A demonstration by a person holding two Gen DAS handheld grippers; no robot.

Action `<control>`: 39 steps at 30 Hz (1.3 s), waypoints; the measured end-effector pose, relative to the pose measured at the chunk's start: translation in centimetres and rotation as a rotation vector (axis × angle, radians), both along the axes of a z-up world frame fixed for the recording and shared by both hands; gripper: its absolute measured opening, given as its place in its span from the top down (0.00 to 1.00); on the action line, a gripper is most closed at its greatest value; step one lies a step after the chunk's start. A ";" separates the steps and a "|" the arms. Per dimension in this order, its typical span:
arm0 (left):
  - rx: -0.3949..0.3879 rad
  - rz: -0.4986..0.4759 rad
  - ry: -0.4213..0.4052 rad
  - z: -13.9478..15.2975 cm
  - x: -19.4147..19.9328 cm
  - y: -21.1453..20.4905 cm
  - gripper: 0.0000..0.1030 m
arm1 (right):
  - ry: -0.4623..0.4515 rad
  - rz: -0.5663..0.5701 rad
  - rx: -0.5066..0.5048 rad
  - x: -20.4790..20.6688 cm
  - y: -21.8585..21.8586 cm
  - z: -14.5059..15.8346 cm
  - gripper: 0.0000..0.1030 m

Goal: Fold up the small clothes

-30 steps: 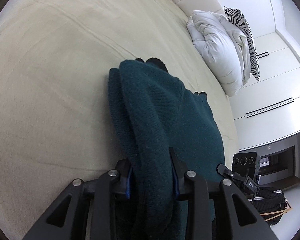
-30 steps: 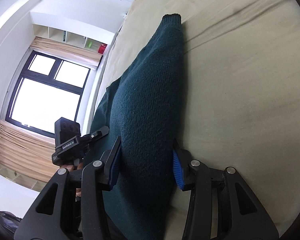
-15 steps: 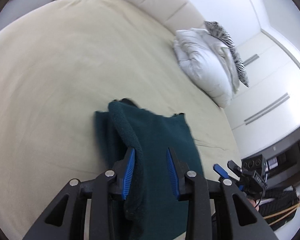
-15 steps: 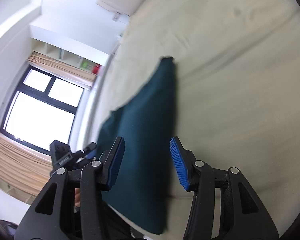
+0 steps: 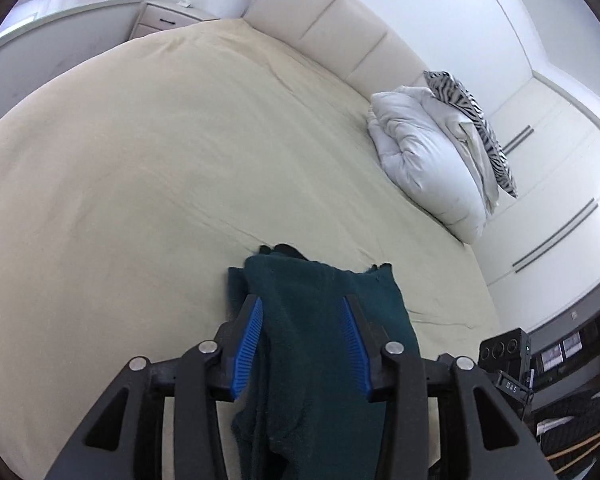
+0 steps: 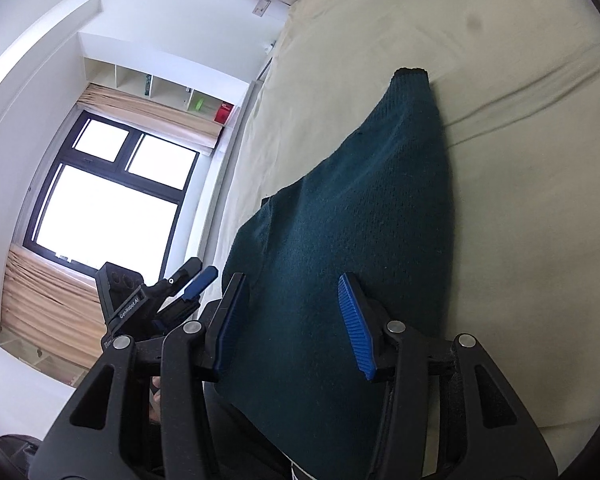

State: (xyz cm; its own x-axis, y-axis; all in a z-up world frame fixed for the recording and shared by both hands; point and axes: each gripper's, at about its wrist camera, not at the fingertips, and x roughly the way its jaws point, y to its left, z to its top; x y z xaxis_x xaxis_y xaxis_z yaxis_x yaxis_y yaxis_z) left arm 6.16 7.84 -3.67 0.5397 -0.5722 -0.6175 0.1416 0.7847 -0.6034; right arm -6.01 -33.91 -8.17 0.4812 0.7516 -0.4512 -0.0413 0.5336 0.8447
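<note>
A dark teal knitted garment (image 5: 324, 320) lies folded on the cream bed sheet (image 5: 140, 168) near the bed's front edge. It also shows in the right wrist view (image 6: 360, 208), long and narrow, with a cuff end at the far tip. My left gripper (image 5: 302, 320) is open and hovers above the garment's near end, its blue pads apart. My right gripper (image 6: 290, 296) is open above the garment's other side, holding nothing. The left gripper (image 6: 196, 280) also shows at the lower left of the right wrist view.
A white duvet (image 5: 428, 160) and a zebra-print pillow (image 5: 472, 128) lie bunched at the bed's far right by the padded headboard (image 5: 332, 28). White wardrobes (image 5: 548, 184) stand on the right. A window (image 6: 112, 200) with curtains is beyond the bed's left side.
Both grippers were shut on the garment a second ago. They have opened, let it go and pulled back and up. The garment now lies on the sheet.
</note>
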 end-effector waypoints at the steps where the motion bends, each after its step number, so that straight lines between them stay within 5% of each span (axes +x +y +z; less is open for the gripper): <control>1: -0.007 -0.046 -0.009 0.2 -0.1 -1.2 0.57 | 0.000 -0.002 -0.002 0.0 0.1 0.0 0.56; 5: 0.032 -0.165 0.028 -1.8 0.5 -6.1 0.55 | -0.012 0.009 0.005 1.0 0.4 0.2 0.54; 10: 0.026 -0.143 0.135 -6.5 3.0 -5.9 0.64 | -0.008 -0.011 0.008 2.4 0.4 -0.3 0.56; 18: -0.188 -0.143 0.182 -8.1 3.7 -2.9 0.66 | -0.012 -0.048 0.043 3.4 -0.8 0.0 0.54; 28: -0.225 -0.087 0.163 -7.2 3.1 -1.0 0.61 | -0.022 -0.106 0.004 3.0 -2.4 -0.3 0.53; 33: -0.121 -0.050 0.086 -4.5 1.4 -0.4 0.43 | -0.058 -0.187 -0.120 -0.5 -4.9 2.1 0.51; 39: 0.162 0.005 -0.149 1.3 -3.4 -2.0 0.17 | -0.220 -0.263 -0.385 -4.8 -4.3 8.2 0.46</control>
State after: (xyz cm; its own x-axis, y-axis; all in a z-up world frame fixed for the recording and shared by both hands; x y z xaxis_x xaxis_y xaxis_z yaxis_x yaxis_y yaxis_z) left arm 2.77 5.86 -2.36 0.6344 -0.4696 -0.6140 0.2161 0.8704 -0.4424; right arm -10.80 -38.22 0.03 0.7460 0.3920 -0.5383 -0.0186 0.8203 0.5716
